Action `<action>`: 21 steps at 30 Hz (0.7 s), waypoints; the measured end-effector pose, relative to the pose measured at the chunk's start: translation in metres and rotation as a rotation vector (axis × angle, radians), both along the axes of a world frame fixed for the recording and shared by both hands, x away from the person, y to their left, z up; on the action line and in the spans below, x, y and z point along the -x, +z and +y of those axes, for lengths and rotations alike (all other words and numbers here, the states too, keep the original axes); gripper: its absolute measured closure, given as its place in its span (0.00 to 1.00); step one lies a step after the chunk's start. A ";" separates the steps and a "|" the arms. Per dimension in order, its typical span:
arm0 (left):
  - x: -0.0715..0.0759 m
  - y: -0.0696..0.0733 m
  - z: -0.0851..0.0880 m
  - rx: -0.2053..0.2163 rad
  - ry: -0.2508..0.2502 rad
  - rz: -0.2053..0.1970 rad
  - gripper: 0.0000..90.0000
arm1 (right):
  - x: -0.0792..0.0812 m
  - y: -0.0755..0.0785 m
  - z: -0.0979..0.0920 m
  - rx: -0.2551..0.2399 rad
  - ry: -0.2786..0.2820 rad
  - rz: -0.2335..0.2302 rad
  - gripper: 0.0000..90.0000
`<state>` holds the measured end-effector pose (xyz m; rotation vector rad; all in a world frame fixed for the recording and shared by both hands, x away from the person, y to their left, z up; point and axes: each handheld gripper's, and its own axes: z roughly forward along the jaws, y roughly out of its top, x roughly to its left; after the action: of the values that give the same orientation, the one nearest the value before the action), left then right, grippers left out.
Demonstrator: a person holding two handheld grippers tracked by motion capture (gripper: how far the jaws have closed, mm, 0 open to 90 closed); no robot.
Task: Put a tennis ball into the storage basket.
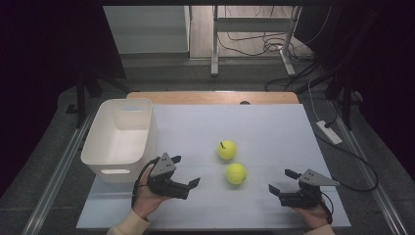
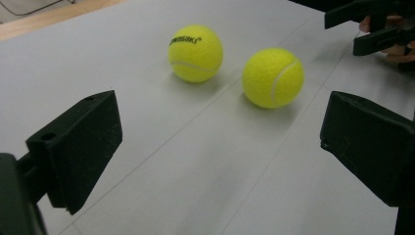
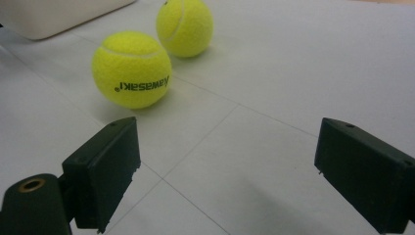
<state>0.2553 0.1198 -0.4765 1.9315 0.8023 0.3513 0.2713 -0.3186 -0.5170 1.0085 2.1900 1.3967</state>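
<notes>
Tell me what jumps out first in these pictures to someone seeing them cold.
Two bright yellow tennis balls, the near ball and the far ball, lie close together but apart at the middle of the white table. A white bin stands at its left edge. The left tool and right tool, both open, flank the balls near the front.

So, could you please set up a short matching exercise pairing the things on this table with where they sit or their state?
Things:
1. white plastic bin
2. far yellow tennis ball
3. near yellow tennis ball
4. left hand-held gripper

Descriptions:
A. jaws open, holding nothing
B. left edge of the white table
C. closer to the person
D. farther from the person

Pairs: 1-B, 2-D, 3-C, 4-A
</notes>
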 end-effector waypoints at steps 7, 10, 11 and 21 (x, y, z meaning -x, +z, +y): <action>-0.003 0.002 -0.008 -0.012 -0.020 -0.004 0.03 | -0.001 0.002 0.003 -0.010 0.002 -0.004 0.11; -0.005 0.001 -0.011 -0.024 -0.028 -0.005 0.03 | 0.000 0.002 0.004 -0.009 0.002 -0.006 0.11; -0.005 0.001 -0.012 -0.026 -0.029 -0.006 0.03 | 0.000 0.002 0.004 -0.007 0.001 -0.005 0.11; -0.008 0.003 -0.020 -0.040 -0.041 -0.010 0.03 | 0.001 0.001 0.001 -0.018 -0.007 0.003 0.11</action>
<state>0.2629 0.1001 -0.4734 1.9795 0.7529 0.3542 0.2706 -0.3174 -0.5159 1.0243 2.1772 1.4157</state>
